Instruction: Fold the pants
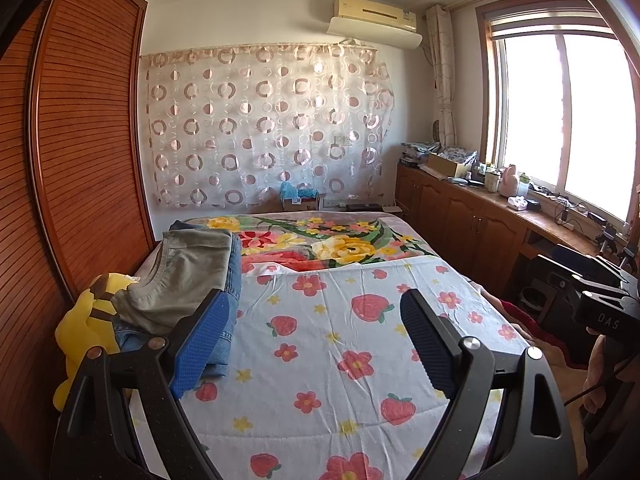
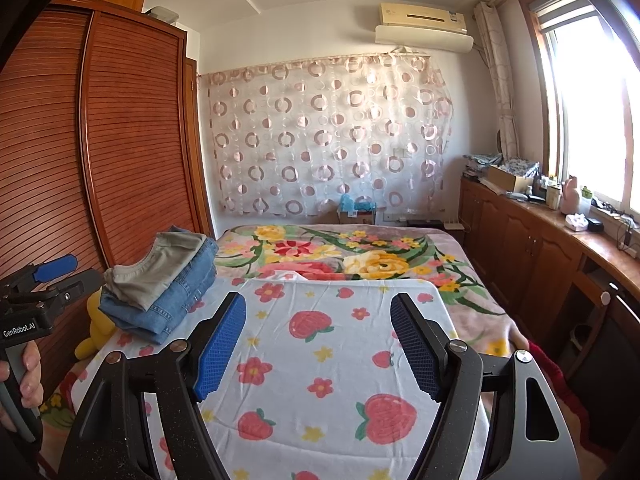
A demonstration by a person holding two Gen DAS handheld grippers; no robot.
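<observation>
Both sets of jaws stand spread wide with nothing between them: the left gripper (image 1: 314,338) and the right gripper (image 2: 318,342) each hover over the strawberry-print sheet (image 2: 328,360) on the bed. Folded pants (image 2: 160,284) sit stacked at the sheet's far left corner, olive pair atop blue denim, near the wooden wardrobe (image 2: 120,140). Only the left wrist view shows most of the yellow plush toy (image 1: 86,332) just beside the stack; the right view shows a mere sliver. Beyond lies a floral blanket (image 2: 352,256), with a counter (image 2: 560,240) under the window.
</observation>
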